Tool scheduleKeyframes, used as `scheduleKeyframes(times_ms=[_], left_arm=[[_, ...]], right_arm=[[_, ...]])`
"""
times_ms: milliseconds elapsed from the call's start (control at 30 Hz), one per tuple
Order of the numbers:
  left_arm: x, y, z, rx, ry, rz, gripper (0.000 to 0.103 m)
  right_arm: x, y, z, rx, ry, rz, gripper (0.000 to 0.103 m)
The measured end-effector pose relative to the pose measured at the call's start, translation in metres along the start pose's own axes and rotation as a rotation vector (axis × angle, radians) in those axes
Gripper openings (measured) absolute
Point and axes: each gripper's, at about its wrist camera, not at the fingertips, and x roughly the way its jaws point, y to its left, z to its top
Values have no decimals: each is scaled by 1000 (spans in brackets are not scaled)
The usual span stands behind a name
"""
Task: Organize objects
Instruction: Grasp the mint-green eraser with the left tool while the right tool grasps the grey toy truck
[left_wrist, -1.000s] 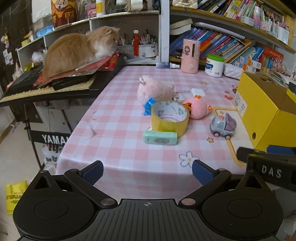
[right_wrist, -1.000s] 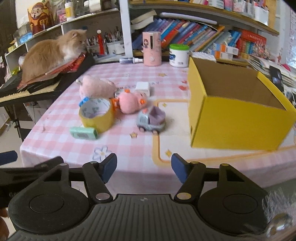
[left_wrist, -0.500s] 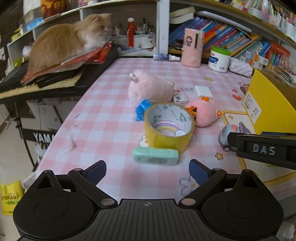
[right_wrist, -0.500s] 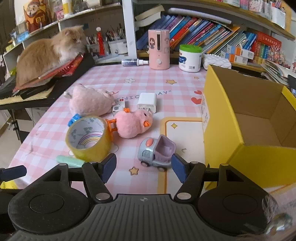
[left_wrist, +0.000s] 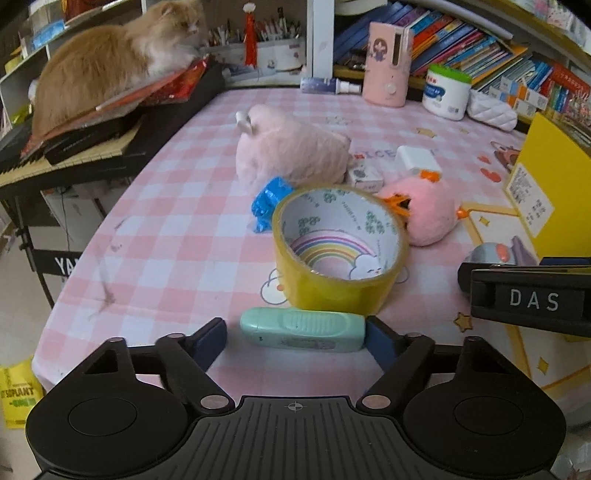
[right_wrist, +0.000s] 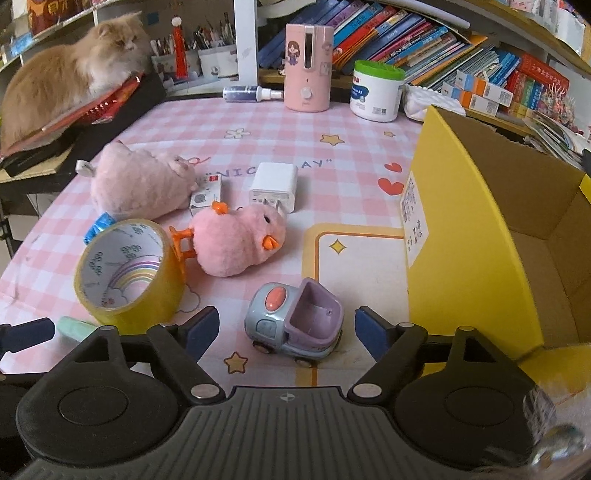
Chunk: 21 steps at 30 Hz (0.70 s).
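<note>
A mint green case lies on the pink checked tablecloth between the fingers of my left gripper. Its jaws are closing; the right pad is at the case's end, while the left pad stands a little off it. Just behind the case is a yellow tape roll. My right gripper straddles a grey and purple toy car with gaps on both sides, its jaws opening. A pink chick plush, a pink pig plush and a white charger lie farther back.
An open yellow cardboard box stands at the right. A cat sits on a keyboard at the table's left edge. Bottles, a white jar and bookshelves line the back. A blue wrapper lies by the pig.
Both grippers came forward and down towards the table. The left jaws narrowed around the mint case. The right jaws widened and now flank the toy car.
</note>
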Motion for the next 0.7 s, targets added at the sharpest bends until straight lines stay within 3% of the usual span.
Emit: scheduleKeyframes(times_ms=[67,300,400,433,567,700], left_arm=[[-1,1,0,6,-8,-2,69],[-7,17,3,-46,-4,-11,69],[-11,23,3,-70,-15,-6,69],[-12,25,3,-76,-19,-7,69],[-20,30,3,-104,-15,-29,69],[-36,35,4,-129,-49,-25,69]], right_arm=[[6,0,1,4,13,-3,81],[23,0,1,28,58,0,78],[29,1,2,29,85,-19,69],[30,1,3,31,80,-15,62],[27,6,4,-4,64,0,62],[11,9,2,-7,34,71,62]])
